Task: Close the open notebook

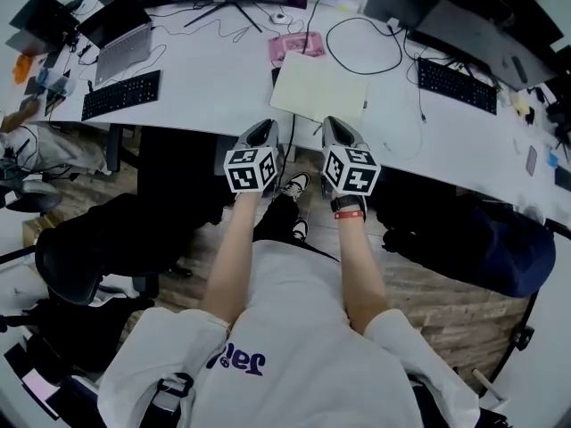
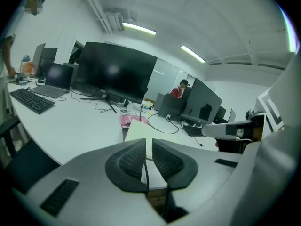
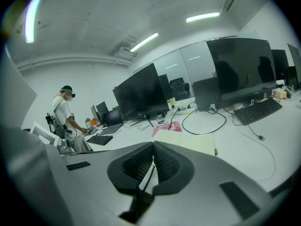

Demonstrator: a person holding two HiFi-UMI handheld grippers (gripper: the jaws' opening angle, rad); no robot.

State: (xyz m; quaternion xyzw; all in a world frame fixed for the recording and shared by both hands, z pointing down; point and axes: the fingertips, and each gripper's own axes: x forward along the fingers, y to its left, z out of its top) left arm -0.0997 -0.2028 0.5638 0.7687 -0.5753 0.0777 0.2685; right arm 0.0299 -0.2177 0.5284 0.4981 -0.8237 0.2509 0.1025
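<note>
Now at the bench edge, notebook lying flat

Head view: notebook (image 1: 319, 87) lies on the white bench (image 1: 205, 87), pale page up, a dark edge showing along its left side. Pink item (image 1: 296, 45) just behind it, a looped black cable (image 1: 364, 45) to the right. Left gripper (image 1: 265, 130) and right gripper (image 1: 335, 125) sit side by side at the near edge of the bench, both pointing at the notebook, just short of it. A keyboard (image 1: 121, 94) lies well to the left.

Left gripper view: the left gripper (image 2: 146, 142) has its pads a narrow slit apart, nothing between them. Notebook (image 2: 141, 128) lies straight ahead beyond the tips, in front of a big dark monitor (image 2: 115, 72).

Right gripper view: the right gripper (image 3: 153, 145) has its pads pressed together at the tips, empty. Notebook (image 3: 193, 142) lies ahead and slightly right, clear of the tips.
</note>
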